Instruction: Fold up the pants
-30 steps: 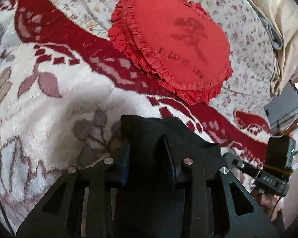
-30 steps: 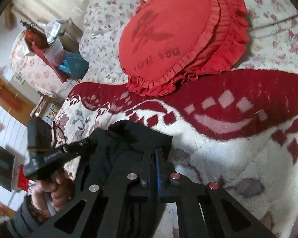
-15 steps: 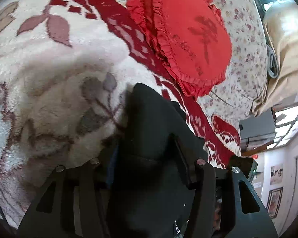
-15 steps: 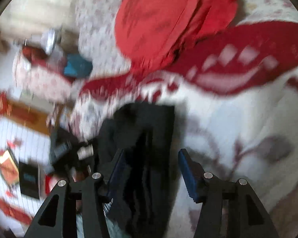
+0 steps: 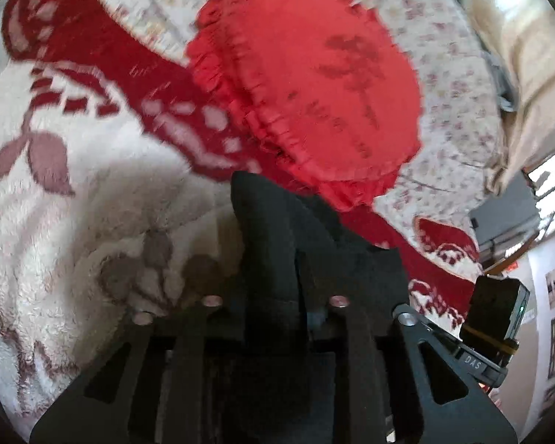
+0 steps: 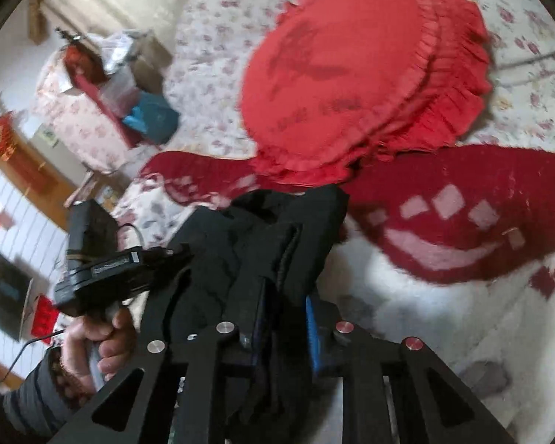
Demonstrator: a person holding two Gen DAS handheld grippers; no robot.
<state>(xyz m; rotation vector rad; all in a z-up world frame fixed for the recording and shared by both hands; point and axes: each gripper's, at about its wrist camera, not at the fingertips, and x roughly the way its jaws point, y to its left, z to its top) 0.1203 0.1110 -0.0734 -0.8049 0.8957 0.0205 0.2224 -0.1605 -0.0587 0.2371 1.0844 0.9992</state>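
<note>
The black pants (image 5: pixel 270 222) lie as a folded bundle on the fluffy white and red blanket (image 5: pixel 74 203), their far edge close to the red cushion. My left gripper (image 5: pixel 273 288) has its jaws closing, with the dark cloth filling the gap between them. In the right wrist view the pants (image 6: pixel 307 222) show several stacked layers. My right gripper (image 6: pixel 283 307) is also closing, its blue pads (image 6: pixel 310 322) pressed against the stack. The left gripper's body (image 6: pixel 92 270) sits to the left, held by a person's hand (image 6: pixel 103 336).
A round red frilled cushion (image 5: pixel 314 85) lies just beyond the pants on a floral sheet (image 5: pixel 444 111). A chair piled with bags (image 6: pixel 140 111) stands off the bed's left side. The blanket spreads wide to the right (image 6: pixel 462 296).
Both grippers opened wide half a second ago and have narrowed again on the pants. The bundle now sits nearer the red cushion, and the right jaws hold a thicker stack.
</note>
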